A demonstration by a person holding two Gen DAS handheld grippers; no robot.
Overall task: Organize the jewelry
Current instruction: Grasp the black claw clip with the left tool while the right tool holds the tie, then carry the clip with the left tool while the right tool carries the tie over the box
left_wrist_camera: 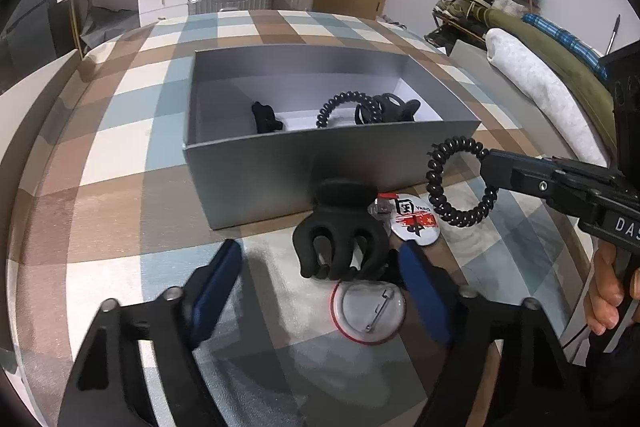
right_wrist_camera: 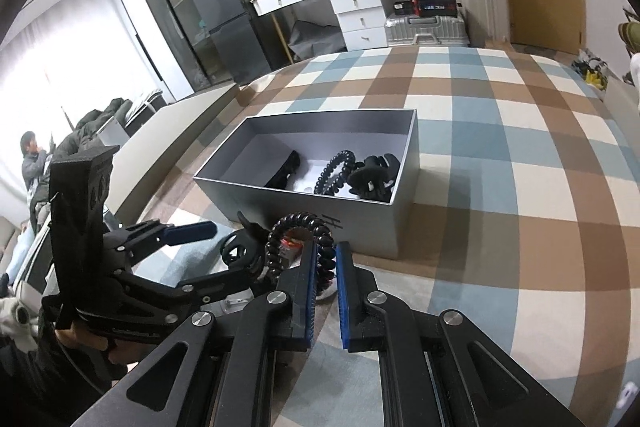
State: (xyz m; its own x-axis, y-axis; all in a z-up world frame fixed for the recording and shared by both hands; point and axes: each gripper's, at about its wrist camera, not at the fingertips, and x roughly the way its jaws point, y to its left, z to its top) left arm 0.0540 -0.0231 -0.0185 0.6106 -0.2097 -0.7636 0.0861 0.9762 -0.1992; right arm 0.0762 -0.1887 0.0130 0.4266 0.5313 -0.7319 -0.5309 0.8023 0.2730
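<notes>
Our right gripper (right_wrist_camera: 324,263) has its blue pads pinched on a black coiled hair tie (left_wrist_camera: 460,183), which hangs as a loop off the fingertips, lifted clear of the checked cloth (left_wrist_camera: 120,155) and just in front of the near wall of a gray box (left_wrist_camera: 256,179). Our left gripper (left_wrist_camera: 320,267) has its two blue fingers (left_wrist_camera: 218,283) spread apart on either side of a black claw hair clip (left_wrist_camera: 340,239), which stands on the cloth between them; whether the pads touch it we cannot tell. Just below the clip lies a round pin badge (left_wrist_camera: 368,311) face down, its metal pin showing. Just beside the clip, toward the hair tie, lies a second badge (left_wrist_camera: 414,221) face up with red and black print. The box is open, and on its white floor lie another coiled hair tie (left_wrist_camera: 344,107), another claw clip (left_wrist_camera: 394,109) touching it, and, apart from these, a small black piece (left_wrist_camera: 266,117) we cannot make out. A hand (left_wrist_camera: 606,291) grips the handle of the right gripper at the edge of the view.
</notes>
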